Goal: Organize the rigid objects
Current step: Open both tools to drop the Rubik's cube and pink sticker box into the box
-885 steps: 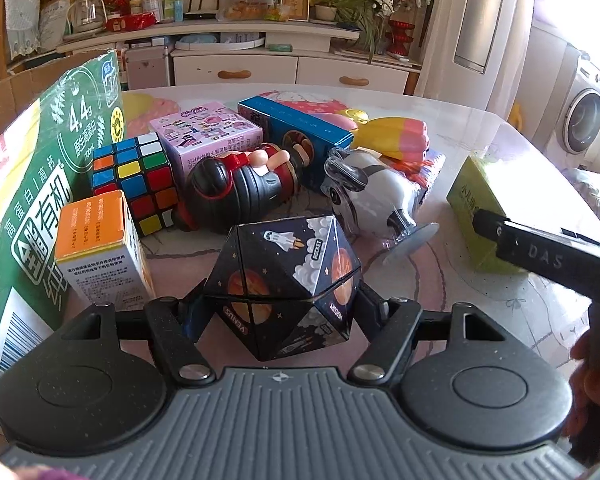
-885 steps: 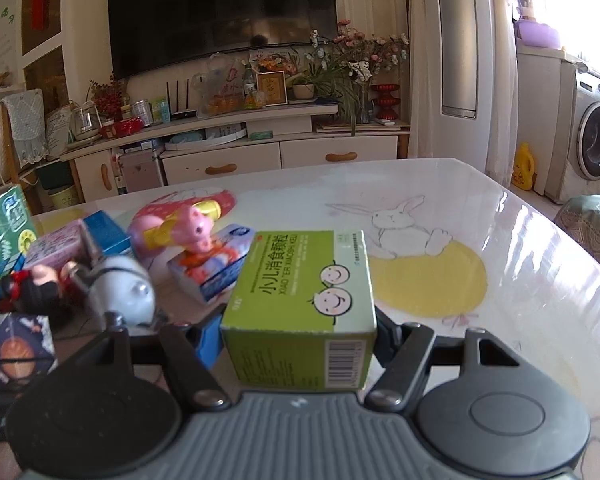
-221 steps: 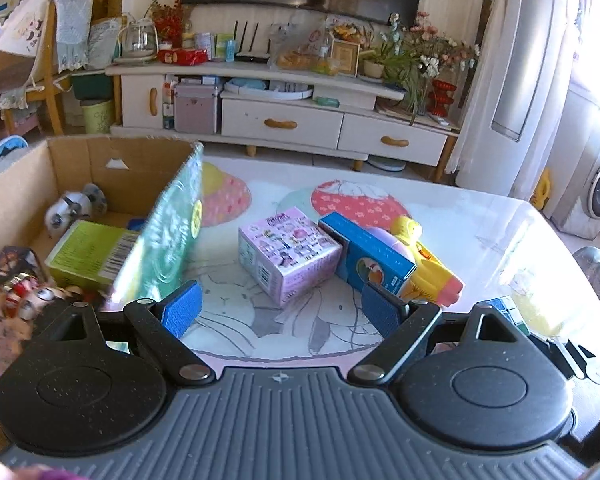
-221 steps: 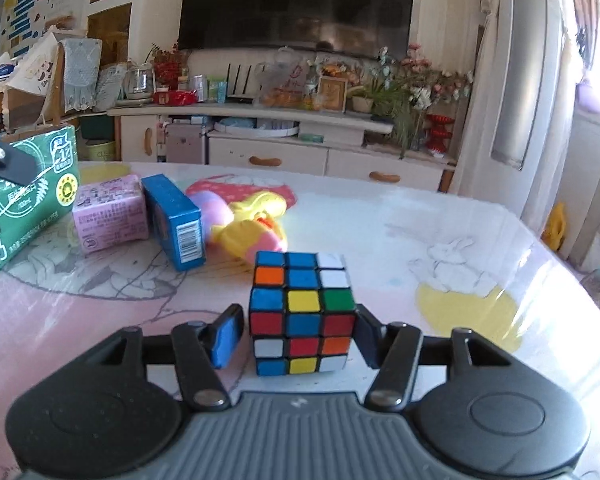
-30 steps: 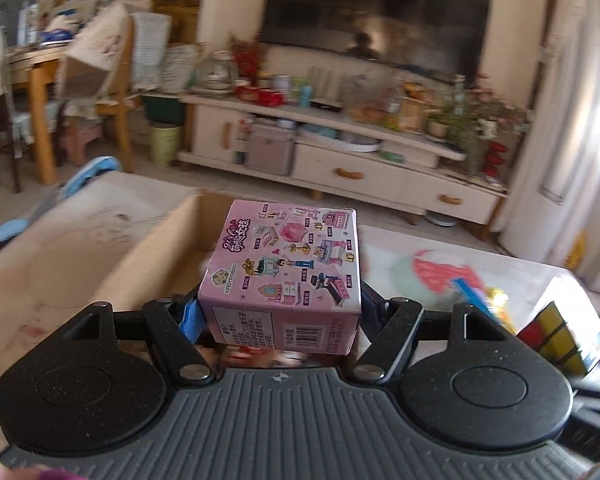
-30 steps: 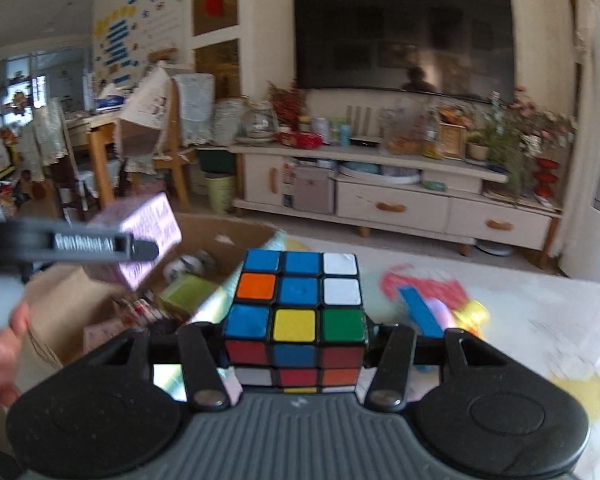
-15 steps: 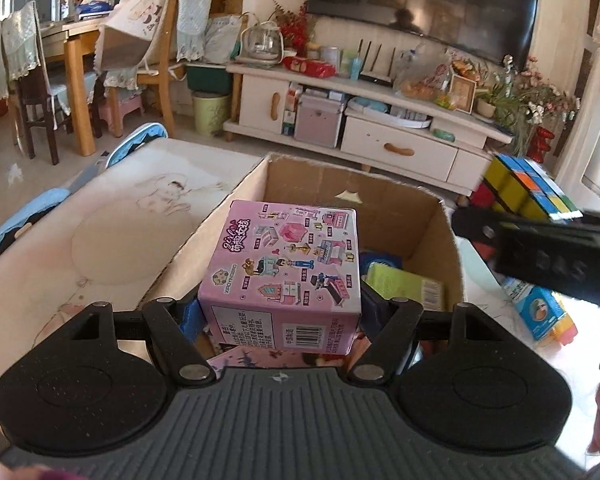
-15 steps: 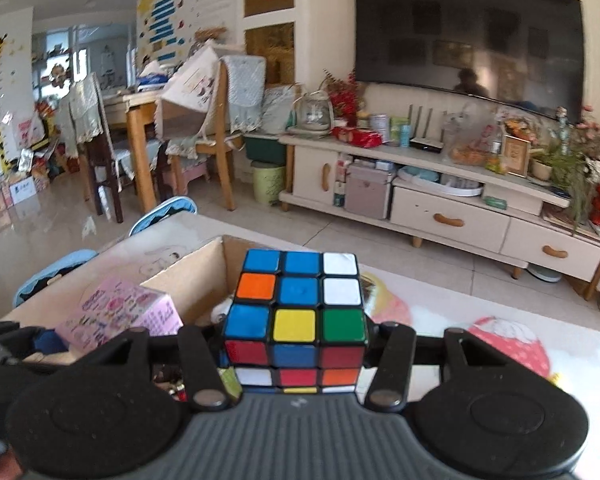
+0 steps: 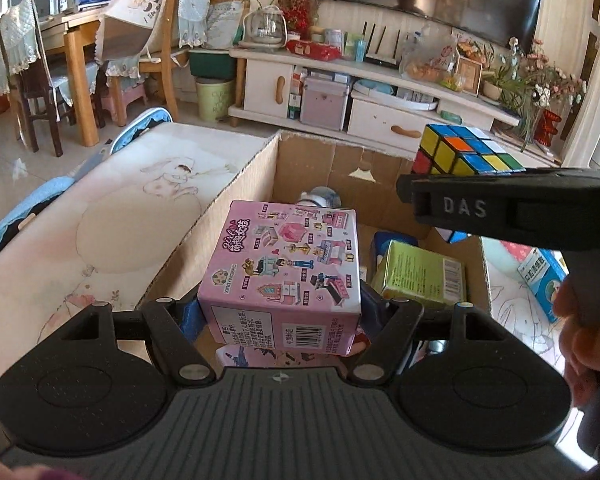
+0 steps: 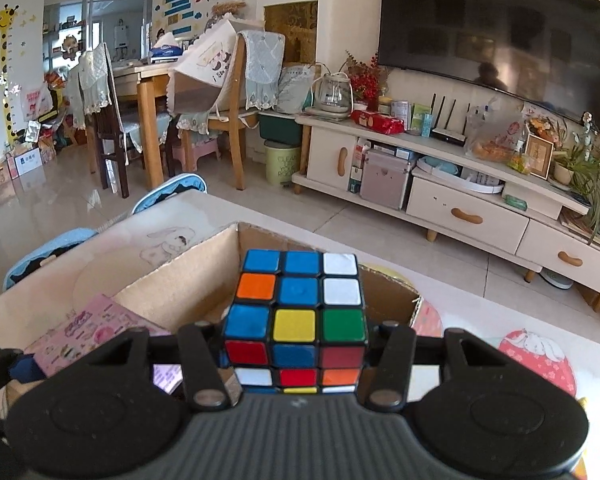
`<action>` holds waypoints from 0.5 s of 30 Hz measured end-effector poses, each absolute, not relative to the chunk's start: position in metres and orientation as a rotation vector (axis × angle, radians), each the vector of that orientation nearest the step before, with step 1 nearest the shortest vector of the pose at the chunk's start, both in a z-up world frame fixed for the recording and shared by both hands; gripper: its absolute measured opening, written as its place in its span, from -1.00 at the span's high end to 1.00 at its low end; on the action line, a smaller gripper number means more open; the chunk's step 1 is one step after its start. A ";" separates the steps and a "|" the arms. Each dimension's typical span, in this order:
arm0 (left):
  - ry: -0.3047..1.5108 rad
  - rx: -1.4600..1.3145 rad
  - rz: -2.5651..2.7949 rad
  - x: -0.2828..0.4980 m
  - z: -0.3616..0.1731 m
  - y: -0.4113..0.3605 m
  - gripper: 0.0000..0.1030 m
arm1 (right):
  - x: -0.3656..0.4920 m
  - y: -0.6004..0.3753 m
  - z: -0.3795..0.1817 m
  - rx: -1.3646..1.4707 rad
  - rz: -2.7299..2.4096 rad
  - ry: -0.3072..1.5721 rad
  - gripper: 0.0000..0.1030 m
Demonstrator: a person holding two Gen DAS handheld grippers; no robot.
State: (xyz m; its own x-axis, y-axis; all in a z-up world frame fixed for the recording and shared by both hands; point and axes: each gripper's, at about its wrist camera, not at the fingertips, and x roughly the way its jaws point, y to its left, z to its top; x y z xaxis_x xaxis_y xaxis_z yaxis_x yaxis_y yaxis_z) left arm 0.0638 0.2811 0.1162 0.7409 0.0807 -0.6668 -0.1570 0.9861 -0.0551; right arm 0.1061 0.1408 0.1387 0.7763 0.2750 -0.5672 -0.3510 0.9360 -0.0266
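- "DAS" in pale raised letters on the side of the black plastic right gripper (image 9: 508,208).
- "XIAOYINGBAO" on the pink printed cardboard box (image 9: 284,264), above a barcode.

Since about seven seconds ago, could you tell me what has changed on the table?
The left tool took hold of the pink printed carton and carried it from the table over the open cardboard box. The right tool lifted the colourful puzzle cube there too. The blue carton stayed on the table.
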 end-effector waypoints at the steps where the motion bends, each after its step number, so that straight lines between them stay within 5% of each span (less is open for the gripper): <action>1: 0.737 -0.110 0.126 0.065 0.115 0.281 -0.77 | 0.108 0.142 0.137 -0.140 0.343 0.600 -0.03; 4: 0.766 -0.121 0.126 0.067 0.112 0.281 -0.79 | 0.109 0.143 0.137 -0.153 0.327 0.589 -0.35; 6: 0.762 -0.105 0.138 0.067 0.113 0.280 -0.96 | 0.105 0.139 0.140 -0.142 0.319 0.556 -0.44; 15: 0.725 -0.064 0.169 0.063 0.119 0.274 -1.00 | 0.082 0.117 0.152 -0.134 0.222 0.458 -0.65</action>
State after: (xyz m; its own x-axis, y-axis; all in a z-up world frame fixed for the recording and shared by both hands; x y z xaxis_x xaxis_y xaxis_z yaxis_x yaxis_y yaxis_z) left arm 0.0632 0.2738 0.1190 0.7356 0.1316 -0.6645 -0.1761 0.9844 0.0000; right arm 0.0817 0.1175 0.1522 0.8736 0.1819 -0.4513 -0.2417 0.9672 -0.0781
